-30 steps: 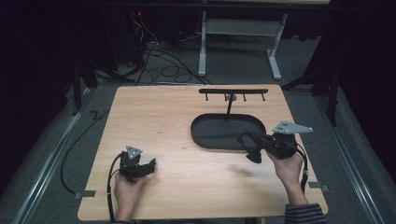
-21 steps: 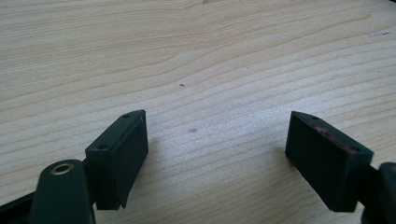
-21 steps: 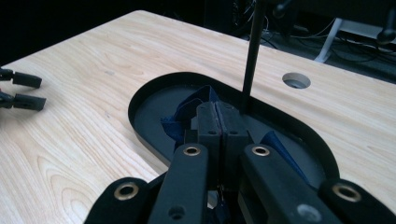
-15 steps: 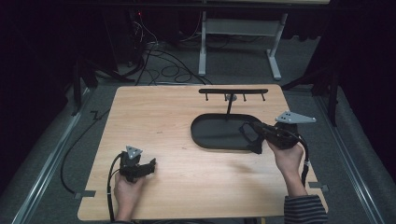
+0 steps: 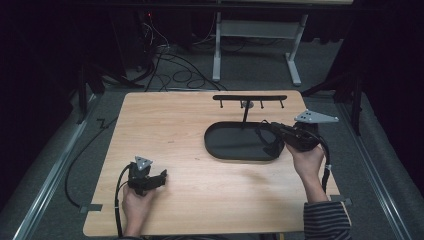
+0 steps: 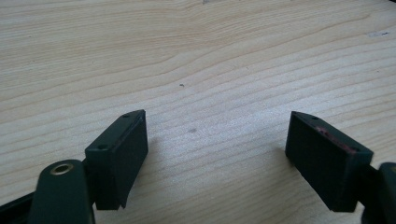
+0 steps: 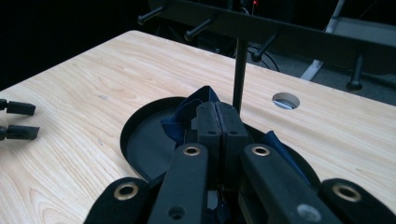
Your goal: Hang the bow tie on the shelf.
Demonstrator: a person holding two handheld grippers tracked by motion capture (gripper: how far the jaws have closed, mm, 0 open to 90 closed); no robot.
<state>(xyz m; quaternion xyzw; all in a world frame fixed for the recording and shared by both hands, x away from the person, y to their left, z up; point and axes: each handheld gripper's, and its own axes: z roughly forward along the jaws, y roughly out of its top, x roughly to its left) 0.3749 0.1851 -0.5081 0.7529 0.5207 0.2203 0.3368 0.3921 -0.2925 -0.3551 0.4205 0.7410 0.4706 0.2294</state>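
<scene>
My right gripper (image 5: 266,132) hovers over the right end of a black oval tray (image 5: 225,146), pointing left. Its jaws (image 7: 217,112) are shut on a dark blue piece of cloth (image 7: 201,94), which bunches around the pads and hangs below them above the tray (image 7: 142,140). Just behind stands a black rack (image 5: 250,98) with several pegs on a thin post (image 7: 240,70). At the near left of the wooden table, my left gripper (image 5: 159,178) rests low over the wood. Its jaws (image 6: 217,149) are open, with bare wood between them.
The wooden table (image 5: 165,130) has a round hole (image 7: 285,100) near the rack's post. Cables (image 5: 165,60) and a white stand's legs (image 5: 292,65) lie on the floor beyond the far edge. My left gripper's jaws (image 7: 18,120) show far off at the left of the right gripper view.
My right gripper has risen and moved toward the rack, carrying the blue cloth up over the tray. The left gripper has stayed put.
</scene>
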